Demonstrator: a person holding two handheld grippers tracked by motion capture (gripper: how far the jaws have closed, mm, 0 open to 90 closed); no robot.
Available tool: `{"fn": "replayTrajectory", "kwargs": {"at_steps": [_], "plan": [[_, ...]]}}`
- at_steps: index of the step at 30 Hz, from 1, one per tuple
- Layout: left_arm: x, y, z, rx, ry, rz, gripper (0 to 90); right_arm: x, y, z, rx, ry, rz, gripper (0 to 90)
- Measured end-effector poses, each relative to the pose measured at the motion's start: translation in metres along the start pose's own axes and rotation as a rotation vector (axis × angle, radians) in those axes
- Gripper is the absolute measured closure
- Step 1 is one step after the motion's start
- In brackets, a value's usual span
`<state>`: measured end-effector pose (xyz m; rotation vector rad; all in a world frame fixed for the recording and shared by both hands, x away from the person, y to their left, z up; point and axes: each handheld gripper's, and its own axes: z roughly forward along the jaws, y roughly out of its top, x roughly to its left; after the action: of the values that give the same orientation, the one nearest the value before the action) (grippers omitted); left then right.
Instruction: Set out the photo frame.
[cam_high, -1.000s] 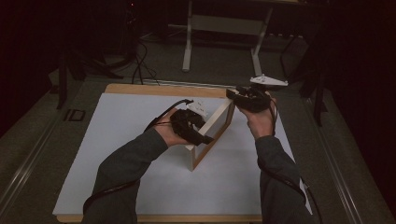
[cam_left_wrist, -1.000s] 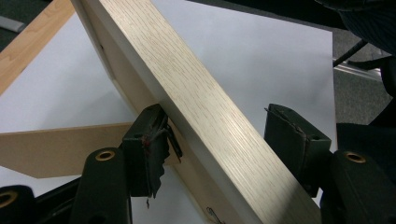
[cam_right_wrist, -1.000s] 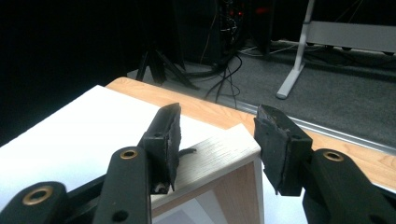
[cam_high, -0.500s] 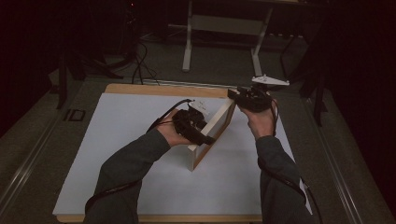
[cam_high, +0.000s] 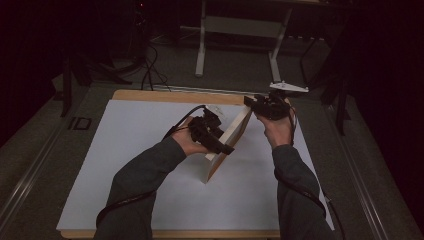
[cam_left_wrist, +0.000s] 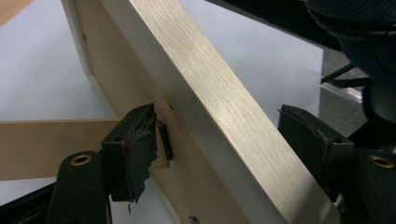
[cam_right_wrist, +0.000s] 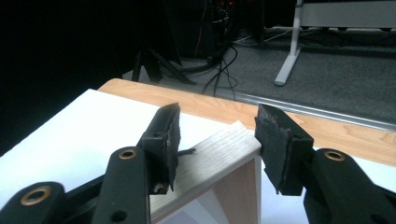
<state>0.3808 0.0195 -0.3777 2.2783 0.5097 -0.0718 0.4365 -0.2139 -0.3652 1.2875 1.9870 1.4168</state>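
A light wooden frame stands tilted on edge on the white table cover, near the middle of the sheet and a little toward its far right side, one lower corner resting on the sheet. In the left gripper view the frame's top board runs diagonally between the two black jaws; the left gripper straddles it about midway along its length, and its jaws have just been opening, so that the board is between them with a visible gap at the far pad and the near pad close against the frame's inner face, the grasp let go. Compared with the high view a second ago, the frame stands at much the same tilt and in the same spot. At the frame's far upper end the right gripper brackets the corner; its pads stand to either side of the wood, and whether they actually pinch it cannot be told from the pictures. Judged from this, the support of the frame is passing to the right hand, and the left hand is freed to take a new hold lower down or withdraw. Beyond the frame, the wooden table edge and a dark floor with cables and a desk leg close the scene.
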Motion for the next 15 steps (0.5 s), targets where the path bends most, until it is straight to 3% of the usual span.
{"fn": "replayTrajectory", "kwargs": {"at_steps": [6, 15], "plan": [[0.0031, 0.0007, 0.0022, -0.006, -0.023, -0.013, 31.9, 0.0003, -0.0041, 0.0028, 0.009, -0.005, 0.014, 41.7], [0.0046, 0.0029, 0.0058, -0.017, -0.018, -0.027, 32.5, 0.0006, -0.0092, 0.0048, 0.024, -0.007, 0.024, 29.9]]}}
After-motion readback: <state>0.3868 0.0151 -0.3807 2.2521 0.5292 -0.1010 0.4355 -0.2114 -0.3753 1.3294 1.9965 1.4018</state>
